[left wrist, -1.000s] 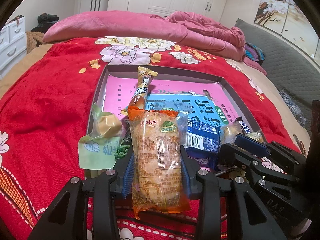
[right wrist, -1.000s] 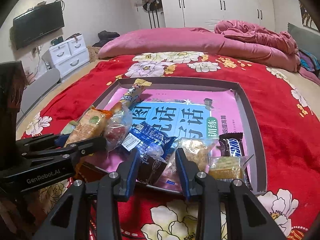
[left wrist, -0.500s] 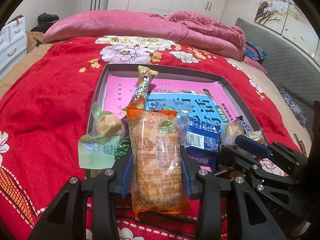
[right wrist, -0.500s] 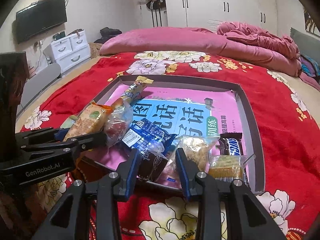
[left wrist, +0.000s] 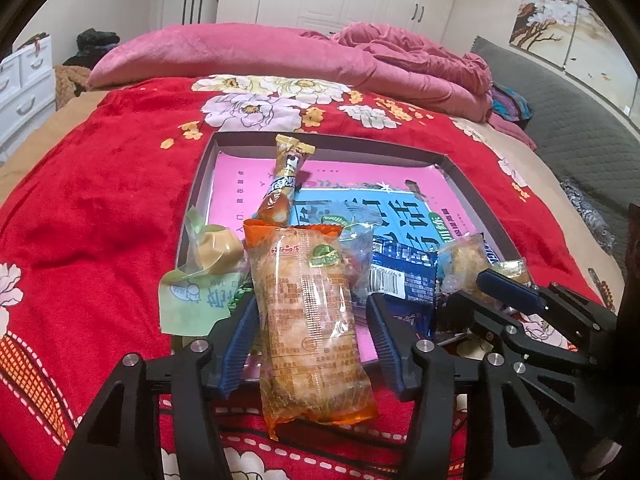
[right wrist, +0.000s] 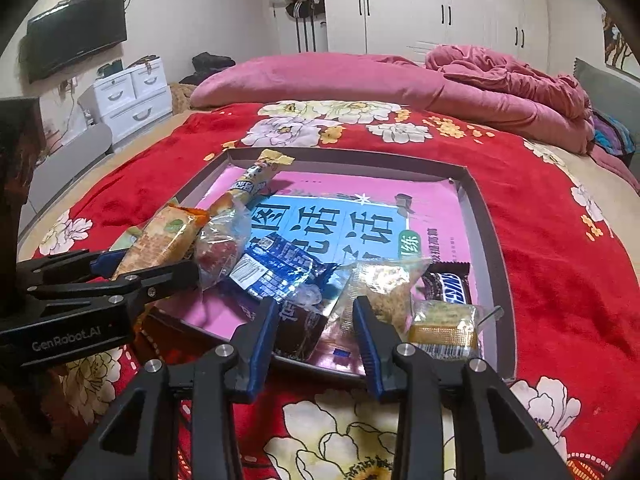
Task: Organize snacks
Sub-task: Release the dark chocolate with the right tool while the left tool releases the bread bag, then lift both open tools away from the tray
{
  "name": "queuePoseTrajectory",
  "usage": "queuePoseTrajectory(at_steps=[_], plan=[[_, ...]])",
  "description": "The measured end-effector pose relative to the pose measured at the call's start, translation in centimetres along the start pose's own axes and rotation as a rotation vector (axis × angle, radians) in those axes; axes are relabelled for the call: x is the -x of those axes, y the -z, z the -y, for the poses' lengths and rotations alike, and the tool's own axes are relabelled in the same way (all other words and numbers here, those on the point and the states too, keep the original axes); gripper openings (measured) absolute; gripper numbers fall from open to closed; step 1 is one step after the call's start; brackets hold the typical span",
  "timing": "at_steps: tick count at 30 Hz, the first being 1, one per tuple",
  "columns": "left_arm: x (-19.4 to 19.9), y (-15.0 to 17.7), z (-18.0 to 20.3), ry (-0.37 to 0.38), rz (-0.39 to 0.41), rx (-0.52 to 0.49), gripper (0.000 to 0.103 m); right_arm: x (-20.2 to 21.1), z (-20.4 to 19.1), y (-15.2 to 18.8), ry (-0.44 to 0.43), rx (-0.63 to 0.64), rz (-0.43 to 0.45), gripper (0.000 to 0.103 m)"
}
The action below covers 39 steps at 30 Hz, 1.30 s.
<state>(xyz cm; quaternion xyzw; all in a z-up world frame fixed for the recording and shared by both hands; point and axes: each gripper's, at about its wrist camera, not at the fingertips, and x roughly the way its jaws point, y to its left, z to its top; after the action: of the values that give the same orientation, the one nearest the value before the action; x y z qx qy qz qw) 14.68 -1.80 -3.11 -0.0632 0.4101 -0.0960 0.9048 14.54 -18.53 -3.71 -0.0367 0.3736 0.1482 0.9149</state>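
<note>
A shallow grey tray (left wrist: 200,178) (right wrist: 486,216) lined with a pink and blue booklet lies on the red floral bed. Snacks are piled at its near edge. My left gripper (left wrist: 312,312) is shut on an orange-ended bread packet (left wrist: 308,312), held over the tray's near rim; it also shows in the right wrist view (right wrist: 160,240). My right gripper (right wrist: 316,316) is open, empty, at the near rim by a blue packet (right wrist: 276,268) and a clear crumb-cake packet (right wrist: 384,284). A sausage stick (left wrist: 284,184) lies at the tray's left.
A pale green packet (left wrist: 200,292) hangs over the tray's left near corner. A chocolate bar (right wrist: 448,284) and a small yellow cake packet (right wrist: 444,328) lie at the near right. Pink pillows and quilt (right wrist: 360,76) lie behind. White drawers (right wrist: 132,96) stand left of the bed.
The left gripper has held the bread packet almost still, with only a slight shift. The right gripper has edged a little nearer the tray and stays open.
</note>
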Motion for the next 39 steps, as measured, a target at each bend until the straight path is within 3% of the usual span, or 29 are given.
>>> queuePoseTrajectory(at_steps=[6,15,20,26,29,31,39], plan=[[0.4,0.0,0.2,-0.003,0.014,-0.001,0.069,0.8,1.2,-0.1,-0.003,-0.057,0.022,0.048],[1.0,0.0,0.5,-0.010,0.034,-0.011,0.075,2.3,1.9,-0.2,0.018,-0.083,0.078,0.066],[2.0,-0.1,0.6,0.001,0.067,-0.016,0.077,3.1,2.1,-0.3,0.042,-0.077,0.105,0.069],[3.4,0.4,0.9,0.010,0.083,-0.015,0.078,5.2,2.1,-0.2,0.046,-0.095,0.163,0.086],[3.9,0.9,1.1,0.007,0.068,-0.010,0.079,5.8,1.8,0.2,0.050,-0.106,0.156,0.090],[4.3,1.3,1.3,0.003,0.061,-0.012,0.079,6.2,1.6,0.5,0.038,-0.119,0.144,0.100],[5.5,3.8,1.4,-0.027,-0.027,0.000,0.079,7.7,1.0,3.2,0.100,-0.173,0.054,0.101]])
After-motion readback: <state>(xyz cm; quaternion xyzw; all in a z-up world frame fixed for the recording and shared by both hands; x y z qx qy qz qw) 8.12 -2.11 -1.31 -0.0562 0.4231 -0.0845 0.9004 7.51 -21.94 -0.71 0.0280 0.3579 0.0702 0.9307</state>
